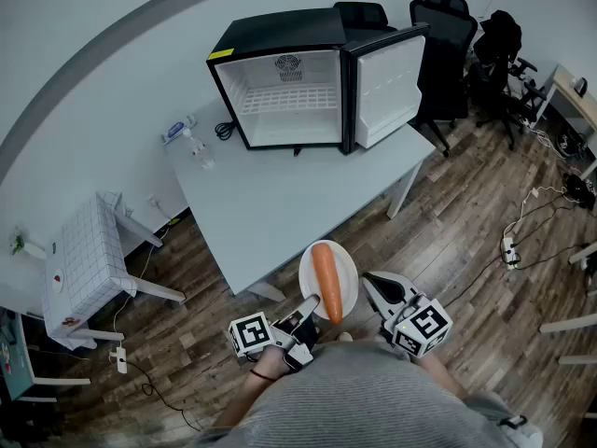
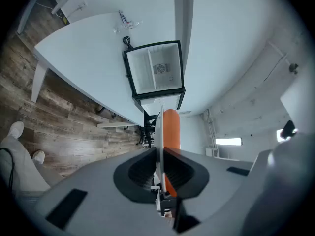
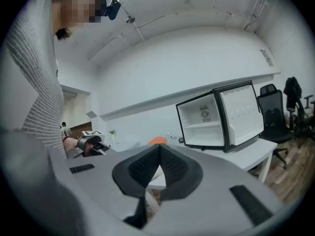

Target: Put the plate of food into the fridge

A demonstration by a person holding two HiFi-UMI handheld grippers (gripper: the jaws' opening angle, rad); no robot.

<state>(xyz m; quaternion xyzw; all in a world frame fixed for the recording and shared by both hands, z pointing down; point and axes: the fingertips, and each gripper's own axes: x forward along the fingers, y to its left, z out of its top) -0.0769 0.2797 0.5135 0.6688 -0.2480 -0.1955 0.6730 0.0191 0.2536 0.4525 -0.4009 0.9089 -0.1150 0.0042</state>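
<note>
A white plate (image 1: pixel 343 271) carrying an orange carrot (image 1: pixel 326 269) hangs over the wood floor, just short of the white table's (image 1: pixel 280 203) near edge. My left gripper (image 1: pixel 310 308) is shut on the plate's near rim. In the left gripper view the plate (image 2: pixel 158 132) shows edge-on between the jaws, with the carrot (image 2: pixel 172 129) beside it. The black mini fridge (image 1: pixel 289 77) stands at the table's far end, its door (image 1: pixel 389 73) swung open to the right and its white inside bare. My right gripper (image 1: pixel 371 283) sits just right of the plate, shut and empty, with the fridge (image 3: pixel 204 119) ahead.
A clear bottle (image 1: pixel 198 152) and a black cable (image 1: pixel 224 129) lie on the table left of the fridge. Black office chairs (image 1: pixel 448 26) stand behind at the right. A small tiled side table (image 1: pixel 89 250) is at the left. A power strip (image 1: pixel 509 248) and cords lie on the floor at the right.
</note>
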